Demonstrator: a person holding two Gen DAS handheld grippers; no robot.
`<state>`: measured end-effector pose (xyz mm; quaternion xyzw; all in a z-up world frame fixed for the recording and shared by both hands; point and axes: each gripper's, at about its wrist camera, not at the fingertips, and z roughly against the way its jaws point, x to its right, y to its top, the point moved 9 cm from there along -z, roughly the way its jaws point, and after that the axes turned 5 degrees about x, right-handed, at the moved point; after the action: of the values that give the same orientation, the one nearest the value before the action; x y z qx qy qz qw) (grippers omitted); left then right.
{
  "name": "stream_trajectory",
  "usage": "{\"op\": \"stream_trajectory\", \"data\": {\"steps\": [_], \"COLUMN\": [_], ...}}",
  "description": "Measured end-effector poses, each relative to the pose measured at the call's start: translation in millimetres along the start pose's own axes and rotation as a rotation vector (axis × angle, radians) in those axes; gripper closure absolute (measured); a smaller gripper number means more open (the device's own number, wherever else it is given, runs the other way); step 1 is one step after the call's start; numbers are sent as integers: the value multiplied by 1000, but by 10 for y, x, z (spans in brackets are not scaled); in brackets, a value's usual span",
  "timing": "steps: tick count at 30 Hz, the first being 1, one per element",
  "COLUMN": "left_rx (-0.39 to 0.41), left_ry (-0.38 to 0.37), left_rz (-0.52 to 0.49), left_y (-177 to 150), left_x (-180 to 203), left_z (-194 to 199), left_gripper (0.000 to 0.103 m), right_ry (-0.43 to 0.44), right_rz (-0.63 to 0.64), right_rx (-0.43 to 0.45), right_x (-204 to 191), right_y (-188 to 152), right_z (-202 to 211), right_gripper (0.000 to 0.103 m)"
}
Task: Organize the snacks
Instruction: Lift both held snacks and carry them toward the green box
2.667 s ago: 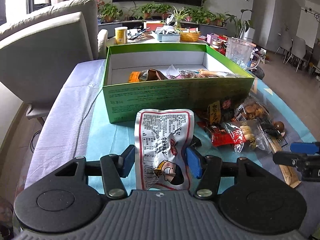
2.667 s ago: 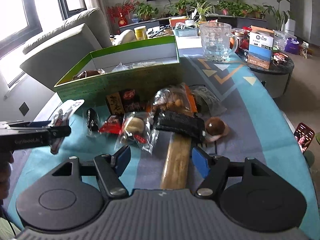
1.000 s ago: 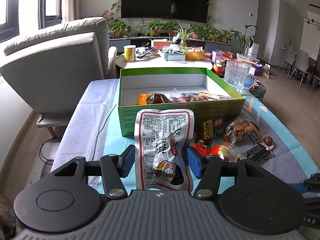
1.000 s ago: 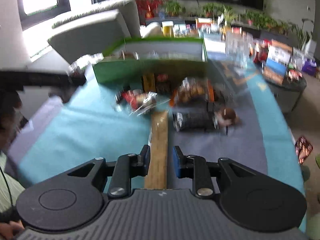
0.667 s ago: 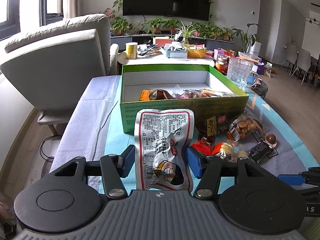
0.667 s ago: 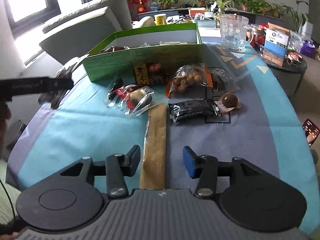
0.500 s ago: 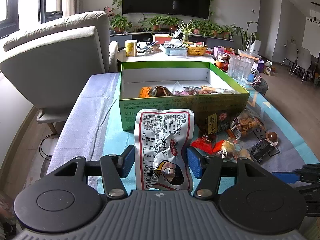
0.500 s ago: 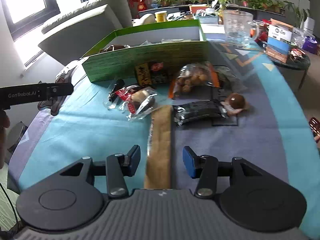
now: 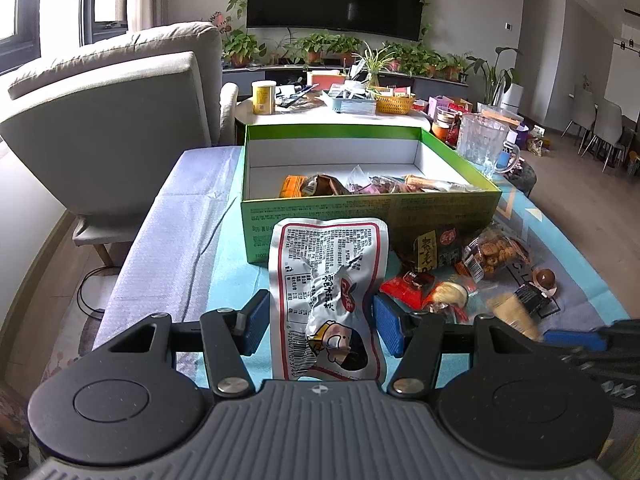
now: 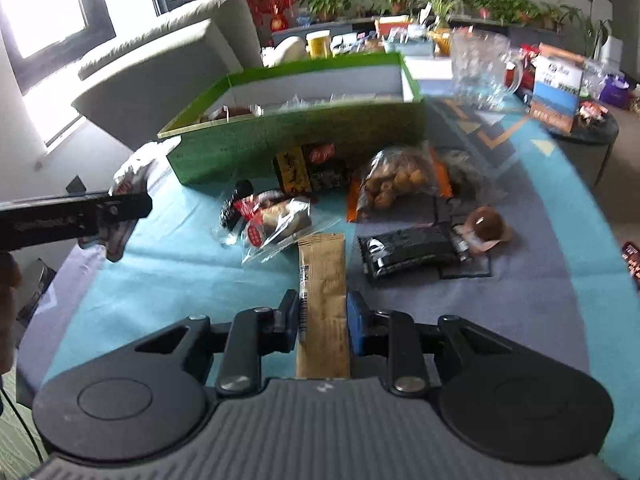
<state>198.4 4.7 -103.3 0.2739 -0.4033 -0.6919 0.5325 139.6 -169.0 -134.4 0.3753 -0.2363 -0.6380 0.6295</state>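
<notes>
My left gripper [image 9: 320,326] is shut on a white snack pouch with red trim [image 9: 326,300] and holds it up in front of the green box [image 9: 360,216], which has several snacks inside. My right gripper [image 10: 323,326] is shut on a long tan snack packet [image 10: 323,300], lifted above the table. Loose snacks lie before the box: a nut bag [image 10: 394,182], a black packet [image 10: 408,250], a red-and-clear packet [image 10: 272,218] and a round brown sweet [image 10: 486,224]. The left gripper with its pouch shows at the left of the right wrist view [image 10: 80,216].
A glass pitcher [image 9: 482,148] stands right of the box. A grey armchair [image 9: 112,120] is at the left. A cluttered side table [image 9: 332,108] lies behind the box. A round dark table with boxes [image 10: 560,92] is at the far right.
My right gripper has closed on the tan packet again and raised it. My left gripper still holds the pouch and has drifted slightly nearer the box.
</notes>
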Motion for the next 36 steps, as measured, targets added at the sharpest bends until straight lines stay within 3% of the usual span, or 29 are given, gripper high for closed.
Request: {"op": "stream_trajectory", "data": {"steps": [6, 12, 24, 36], "left_rx": [31, 53, 91, 121], "left_ry": [-14, -10, -4, 6], "left_rz": [-17, -30, -42, -64], "left_y": [58, 137, 454, 843], "left_x": [76, 86, 109, 53], "left_z": [108, 157, -34, -359], "left_gripper": [50, 50, 50, 50], "right_ry": [24, 56, 100, 61], "right_rz": [-11, -20, -18, 19], "right_rx": [150, 253, 333, 414], "right_x": [-57, -106, -156, -131], "right_y": [314, 619, 1133, 1608], "right_z": [396, 501, 317, 97], "right_gripper": [80, 80, 80, 81]}}
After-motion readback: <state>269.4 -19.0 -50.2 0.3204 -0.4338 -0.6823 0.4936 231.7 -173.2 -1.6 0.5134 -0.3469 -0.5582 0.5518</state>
